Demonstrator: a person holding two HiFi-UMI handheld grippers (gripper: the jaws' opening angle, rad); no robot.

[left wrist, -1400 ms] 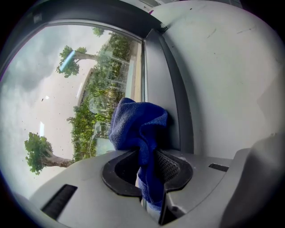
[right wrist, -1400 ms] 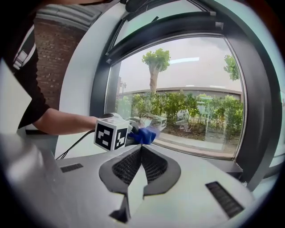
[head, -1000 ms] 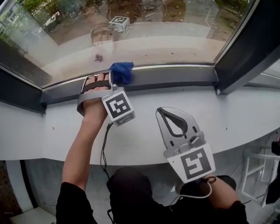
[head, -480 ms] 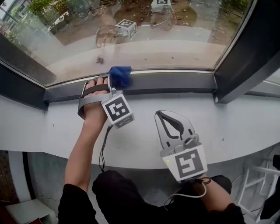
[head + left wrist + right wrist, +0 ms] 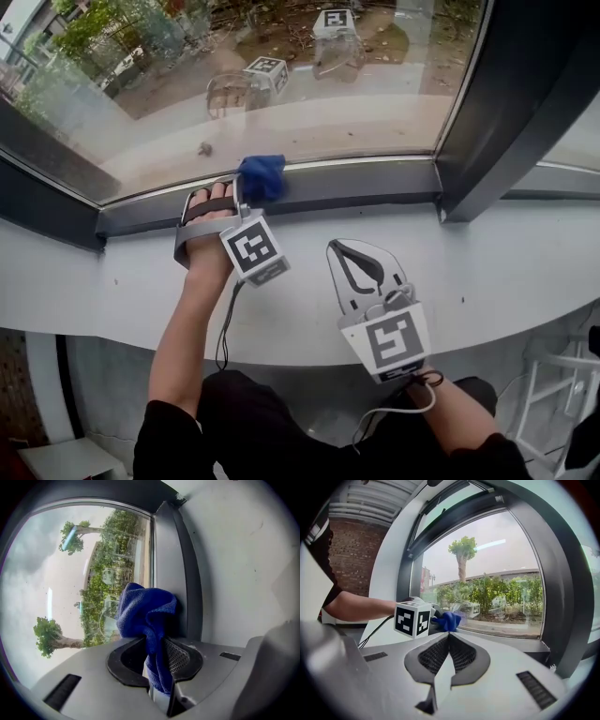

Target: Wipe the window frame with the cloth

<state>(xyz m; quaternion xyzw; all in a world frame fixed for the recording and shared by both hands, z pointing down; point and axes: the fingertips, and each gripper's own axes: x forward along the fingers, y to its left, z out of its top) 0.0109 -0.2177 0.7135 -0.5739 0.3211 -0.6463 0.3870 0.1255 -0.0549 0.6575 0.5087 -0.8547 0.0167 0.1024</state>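
A bunched blue cloth point(image 5: 262, 176) point(image 5: 146, 616) rests against the dark grey lower window frame point(image 5: 366, 184) point(image 5: 180, 573), close under the glass. My left gripper point(image 5: 246, 184) point(image 5: 157, 665) is shut on the cloth, its jaws pinching a fold of it. In the right gripper view the cloth point(image 5: 448, 620) and the left gripper's marker cube show ahead on the left. My right gripper point(image 5: 343, 247) point(image 5: 448, 637) is shut and holds nothing; it hovers over the white sill point(image 5: 487, 253), nearer to me and right of the cloth.
A dark vertical frame post point(image 5: 511, 103) rises at the right, meeting the lower frame at a corner point(image 5: 442, 211). The window glass point(image 5: 309, 84) reflects both grippers. A white rack point(image 5: 558, 394) stands below the sill at the right.
The view has shifted a little. The left gripper stays with the cloth on the lower frame; the right gripper has barely moved.
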